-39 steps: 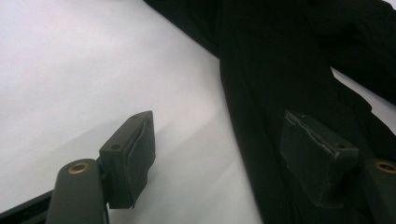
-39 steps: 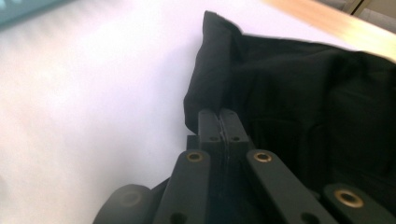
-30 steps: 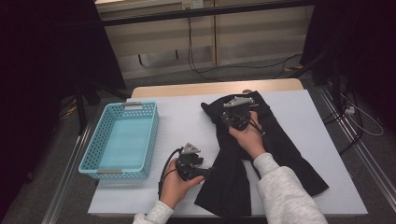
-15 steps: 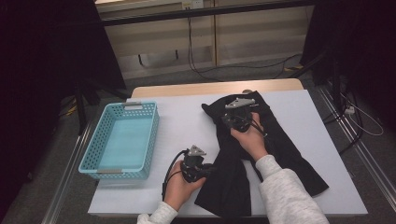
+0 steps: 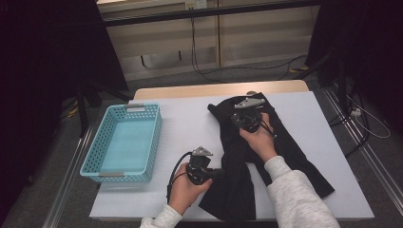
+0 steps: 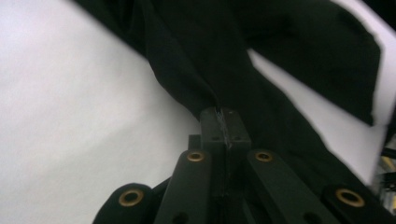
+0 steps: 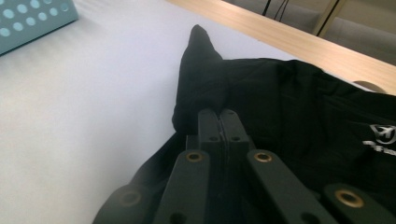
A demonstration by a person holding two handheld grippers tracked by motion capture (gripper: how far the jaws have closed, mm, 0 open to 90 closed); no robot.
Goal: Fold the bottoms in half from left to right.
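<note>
Black garment [image 5: 247, 156] lies spread on my white table [image 5: 190, 128], where my left gripper [image 6: 219, 112], jaws just closed, pinches its near edge and my right gripper [image 7: 218, 112] clamps its far end.

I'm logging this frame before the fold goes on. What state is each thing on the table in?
Black garment: spread across the white table cover, rumpled, pinched at two places.
Left claw: jaws just closed, shut on the garment's near left edge.
Right claw: shut on the garment's far end.
Blue basket: upright, empty, apart from the garment.
</note>
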